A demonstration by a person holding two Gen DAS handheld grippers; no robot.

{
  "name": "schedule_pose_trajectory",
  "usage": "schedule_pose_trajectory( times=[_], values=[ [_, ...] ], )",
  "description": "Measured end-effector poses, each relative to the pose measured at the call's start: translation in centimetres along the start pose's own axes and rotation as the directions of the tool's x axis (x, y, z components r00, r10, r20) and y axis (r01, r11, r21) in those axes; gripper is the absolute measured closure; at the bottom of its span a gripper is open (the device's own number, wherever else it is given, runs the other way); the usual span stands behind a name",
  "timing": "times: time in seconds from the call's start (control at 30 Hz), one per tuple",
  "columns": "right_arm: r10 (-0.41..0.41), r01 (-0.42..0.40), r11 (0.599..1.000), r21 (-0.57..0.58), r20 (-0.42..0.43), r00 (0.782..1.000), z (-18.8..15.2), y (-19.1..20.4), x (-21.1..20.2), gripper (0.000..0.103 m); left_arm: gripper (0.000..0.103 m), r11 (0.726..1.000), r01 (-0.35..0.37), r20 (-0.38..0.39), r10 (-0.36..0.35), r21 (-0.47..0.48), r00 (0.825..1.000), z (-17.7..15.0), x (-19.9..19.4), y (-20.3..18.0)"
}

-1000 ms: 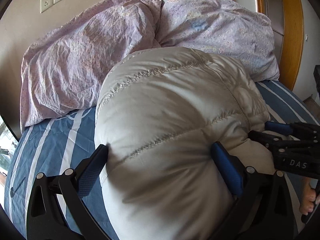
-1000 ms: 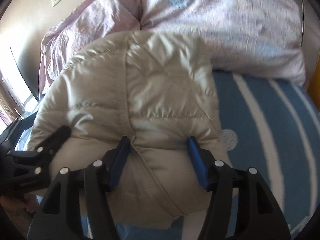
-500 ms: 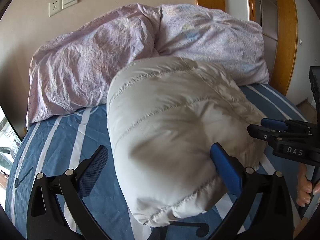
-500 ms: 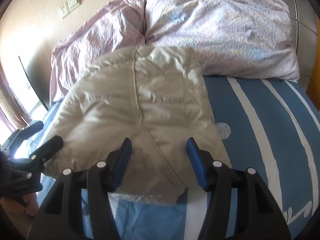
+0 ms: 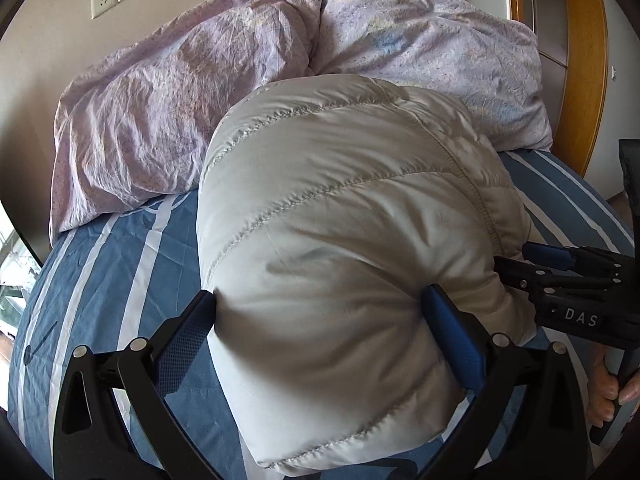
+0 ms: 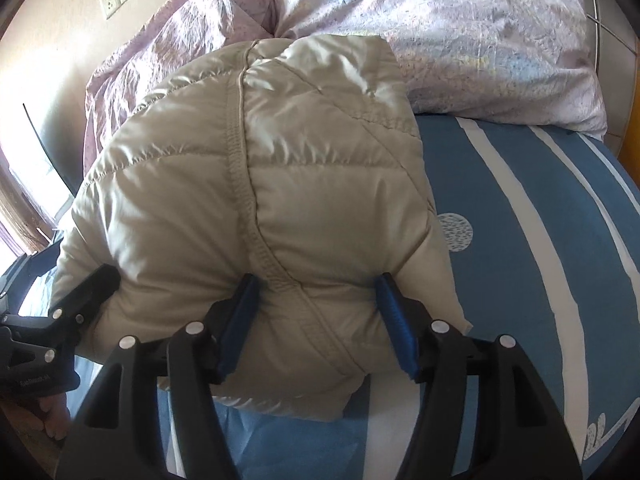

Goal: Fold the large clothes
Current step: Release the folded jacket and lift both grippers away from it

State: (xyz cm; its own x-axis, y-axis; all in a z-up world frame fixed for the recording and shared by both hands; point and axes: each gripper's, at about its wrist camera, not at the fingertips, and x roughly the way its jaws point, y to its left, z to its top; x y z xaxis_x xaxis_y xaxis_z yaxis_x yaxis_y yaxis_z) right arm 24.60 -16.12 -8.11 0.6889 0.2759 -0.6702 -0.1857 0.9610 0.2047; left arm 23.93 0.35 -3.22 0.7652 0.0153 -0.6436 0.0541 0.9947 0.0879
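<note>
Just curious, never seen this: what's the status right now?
Left gripper squeezing jacket. Right gripper opening, jacket between its jaws. Jacket bundled on bed, quilt behind. Nothing blocking.

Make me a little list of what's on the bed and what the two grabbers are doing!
Thing: puffy beige jacket, bundled up
Where: on the blue striped sheet, in front of the purple duvet
Left gripper: jaws squeezing the jacket's near end
Right gripper: jaws opening, jacket between them
</note>
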Motion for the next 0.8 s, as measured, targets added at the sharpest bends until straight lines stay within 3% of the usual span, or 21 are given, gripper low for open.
schedule_pose_trajectory(
  times=[0.2, 0.3, 0.53, 0.8],
  values=[
    [-0.044, 0.045, 0.997, 0.058, -0.008, 0.999, 0.3, -0.3, -2.0, 0.014, 0.001, 0.998, 0.034, -0.050, -0.037, -0.053, 0.998, 0.5, -0.2, 0.9],
    [-0.114, 0.112, 0.992, 0.063, 0.030, 0.993, 0.3, 0.0, -3.9, 0.002, 0.001, 0.996, 0.043, -0.060, -0.048, -0.076, 0.997, 0.5, -0.4, 1.2],
    [-0.251, 0.249, 0.968, 0.030, 0.105, 0.962, 0.5, 1.4, -8.1, 0.002, 0.001, 0.995, 0.053, -0.042, -0.057, -0.090, 0.997, -0.1, -2.3, 1.7],
    [-0.261, 0.264, 0.964, -0.010, 0.116, 0.958, -0.6, 3.5, -10.5, 0.002, 0.001, 0.992, 0.063, -0.020, -0.066, -0.107, 0.998, -1.4, -5.9, 2.9]
  ],
)
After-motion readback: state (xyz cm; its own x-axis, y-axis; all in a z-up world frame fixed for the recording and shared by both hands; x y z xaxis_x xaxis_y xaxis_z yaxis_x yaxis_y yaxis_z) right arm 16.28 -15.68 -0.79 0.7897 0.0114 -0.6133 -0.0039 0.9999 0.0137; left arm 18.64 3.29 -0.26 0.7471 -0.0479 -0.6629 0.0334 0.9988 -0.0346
